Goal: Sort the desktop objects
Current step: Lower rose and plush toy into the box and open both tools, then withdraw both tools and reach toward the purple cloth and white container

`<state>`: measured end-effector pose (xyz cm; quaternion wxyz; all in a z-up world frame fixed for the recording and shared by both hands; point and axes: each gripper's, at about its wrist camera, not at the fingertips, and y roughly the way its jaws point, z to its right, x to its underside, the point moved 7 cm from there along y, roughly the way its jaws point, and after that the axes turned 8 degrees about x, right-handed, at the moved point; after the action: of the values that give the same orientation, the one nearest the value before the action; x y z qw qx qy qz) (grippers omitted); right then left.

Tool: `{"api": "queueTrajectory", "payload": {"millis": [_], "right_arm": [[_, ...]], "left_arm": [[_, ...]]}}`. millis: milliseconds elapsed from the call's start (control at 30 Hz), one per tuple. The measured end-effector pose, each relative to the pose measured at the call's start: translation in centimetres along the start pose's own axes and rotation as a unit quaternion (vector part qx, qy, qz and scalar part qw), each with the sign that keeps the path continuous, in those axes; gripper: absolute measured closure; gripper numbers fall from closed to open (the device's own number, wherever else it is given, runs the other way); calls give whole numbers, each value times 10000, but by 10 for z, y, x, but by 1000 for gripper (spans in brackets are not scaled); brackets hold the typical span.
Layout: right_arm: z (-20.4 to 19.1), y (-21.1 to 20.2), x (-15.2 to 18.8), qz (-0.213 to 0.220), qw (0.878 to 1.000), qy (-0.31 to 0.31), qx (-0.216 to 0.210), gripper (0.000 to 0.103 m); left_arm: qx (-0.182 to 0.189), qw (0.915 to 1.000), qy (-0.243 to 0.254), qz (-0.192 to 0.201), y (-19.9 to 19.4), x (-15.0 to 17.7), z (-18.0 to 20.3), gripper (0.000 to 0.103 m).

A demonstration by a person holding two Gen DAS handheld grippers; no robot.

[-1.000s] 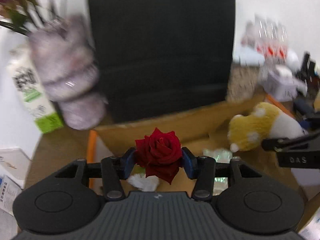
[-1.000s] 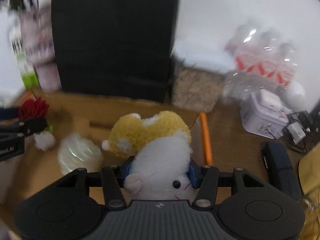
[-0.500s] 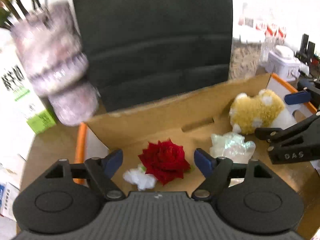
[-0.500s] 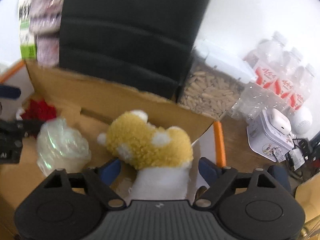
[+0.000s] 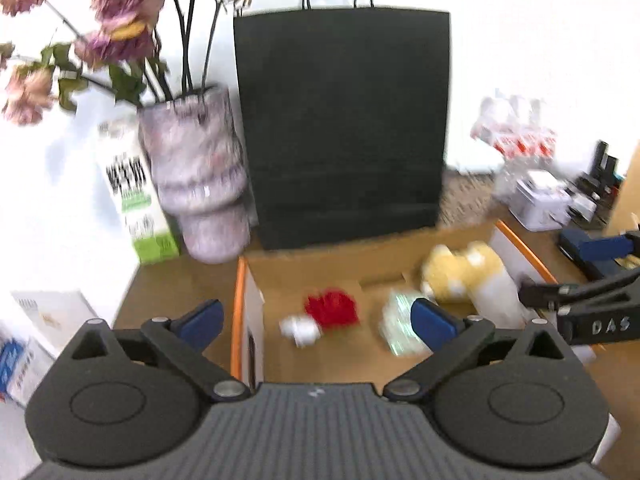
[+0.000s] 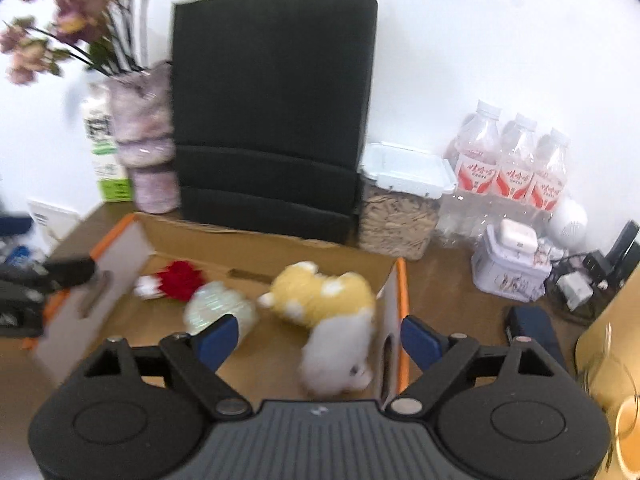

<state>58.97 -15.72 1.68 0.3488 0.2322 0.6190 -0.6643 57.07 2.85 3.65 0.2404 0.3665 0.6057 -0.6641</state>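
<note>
An open cardboard box [image 5: 320, 256] [image 6: 256, 242] with orange edges sits on the desk. Inside lie a red rose [image 5: 331, 307] [image 6: 178, 278], a small white piece [image 5: 299, 329], a crumpled clear wrapper [image 5: 398, 320] [image 6: 218, 307] and a yellow-and-white plush toy [image 5: 466, 274] [image 6: 328, 312]. My left gripper [image 5: 316, 320] is open and empty, above and behind the box's left end. My right gripper [image 6: 316, 338] is open and empty above the plush; it also shows in the left wrist view [image 5: 580, 300].
A black paper bag [image 5: 344, 128] [image 6: 272, 108] stands behind the box. A vase of dried flowers [image 5: 196, 184] and a carton [image 5: 136, 200] stand left. A seed container [image 6: 400, 204], water bottles [image 6: 512, 164], a tin [image 6: 508, 264] and cables stand right.
Both grippers opened and let go: the rose and the plush now lie in the box. Both grippers have pulled up and back from the box.
</note>
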Motion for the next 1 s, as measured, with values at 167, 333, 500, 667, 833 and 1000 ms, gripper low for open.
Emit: {"api": "queueTrajectory", "payload": {"millis": [167, 333, 500, 667, 833, 1000], "right_arm": [[-3, -49, 25, 64, 9998, 37, -192, 14], [-2, -89, 58, 147, 9989, 224, -393, 14], [-5, -125, 109, 226, 9976, 339, -568, 12], [-17, -161, 164, 295, 9957, 424, -772, 12], [-24, -206, 238, 437, 9932, 661, -854, 12], [-28, -237, 307, 486, 9945, 637, -679, 12]], "left_arm": [[-55, 9994, -338, -5, -47, 31, 3, 1], [-34, 9985, -540, 94, -94, 67, 9, 0], [194, 9978, -525, 356, -138, 114, 29, 0], [506, 9952, -709, 452, -170, 171, 50, 0], [507, 9958, -630, 422, -197, 239, 75, 0], [63, 9957, -672, 636, -232, 299, 80, 0]]}}
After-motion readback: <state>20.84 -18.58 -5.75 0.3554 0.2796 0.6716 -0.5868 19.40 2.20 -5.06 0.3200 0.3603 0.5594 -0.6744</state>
